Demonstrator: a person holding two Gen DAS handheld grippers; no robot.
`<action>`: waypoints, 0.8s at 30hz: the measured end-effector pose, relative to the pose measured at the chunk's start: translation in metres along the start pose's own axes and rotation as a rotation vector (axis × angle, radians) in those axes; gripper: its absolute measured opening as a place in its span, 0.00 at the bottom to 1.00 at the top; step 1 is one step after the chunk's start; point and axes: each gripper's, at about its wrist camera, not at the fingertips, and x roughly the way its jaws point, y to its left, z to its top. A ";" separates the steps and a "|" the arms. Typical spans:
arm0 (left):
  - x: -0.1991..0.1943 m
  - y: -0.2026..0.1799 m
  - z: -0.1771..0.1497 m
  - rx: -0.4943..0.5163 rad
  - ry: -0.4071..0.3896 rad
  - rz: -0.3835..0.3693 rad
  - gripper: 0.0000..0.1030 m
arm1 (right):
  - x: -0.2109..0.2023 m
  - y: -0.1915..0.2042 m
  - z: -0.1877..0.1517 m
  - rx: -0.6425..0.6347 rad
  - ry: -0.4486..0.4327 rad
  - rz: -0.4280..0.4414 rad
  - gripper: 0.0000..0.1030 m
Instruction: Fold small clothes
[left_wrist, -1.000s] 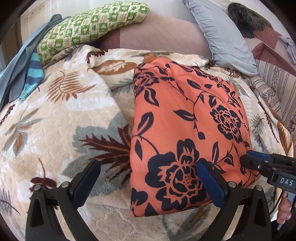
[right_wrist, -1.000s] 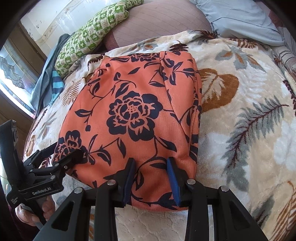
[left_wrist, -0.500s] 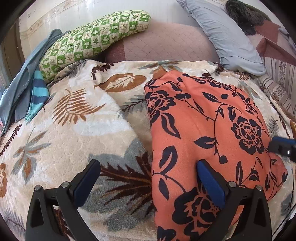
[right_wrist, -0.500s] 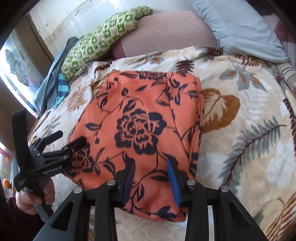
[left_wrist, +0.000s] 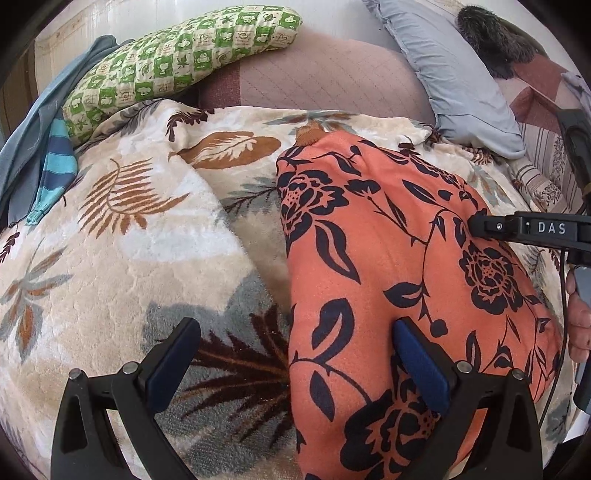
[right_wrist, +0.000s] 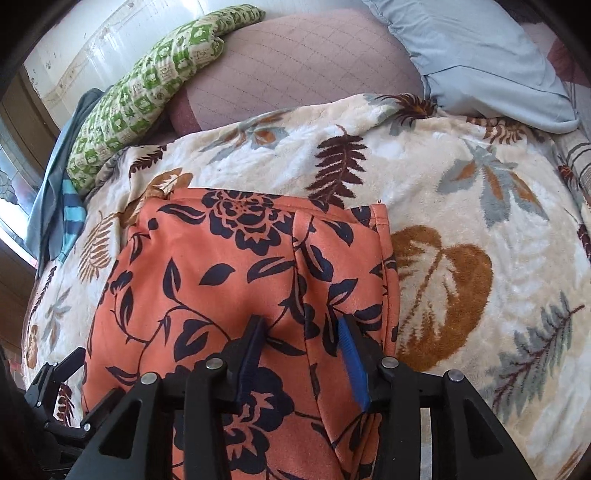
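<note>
An orange garment with dark navy flowers (left_wrist: 388, 266) lies folded on a leaf-patterned blanket (left_wrist: 147, 258). It also shows in the right wrist view (right_wrist: 221, 280). My left gripper (left_wrist: 295, 365) is open wide, low over the garment's left edge, with one finger over the blanket and one over the cloth. My right gripper (right_wrist: 301, 354) is partly open, fingers resting on the garment near its right fold, with nothing pinched. Its tip enters the left wrist view from the right (left_wrist: 491, 227).
A green checked pillow (left_wrist: 177, 70), a mauve quilted cushion (left_wrist: 317, 77) and a grey-blue pillow (left_wrist: 454, 74) lie at the back. Blue clothes (left_wrist: 44, 166) hang at the far left. A striped fabric lies at the right edge (left_wrist: 543, 177).
Both grippers have moved forward over the garment. The right gripper now rests further up on the cloth, and the left gripper has shifted toward the garment's left edge. Jaw openings are unchanged.
</note>
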 end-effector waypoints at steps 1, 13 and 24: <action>0.000 0.000 0.000 -0.005 0.003 -0.002 1.00 | -0.003 0.003 0.002 -0.001 -0.009 0.007 0.44; 0.001 0.000 0.002 -0.019 0.011 -0.008 1.00 | 0.062 0.125 0.059 -0.204 0.079 0.092 0.47; 0.004 0.003 0.001 -0.027 0.015 -0.021 1.00 | 0.065 0.098 0.072 -0.104 0.033 0.109 0.61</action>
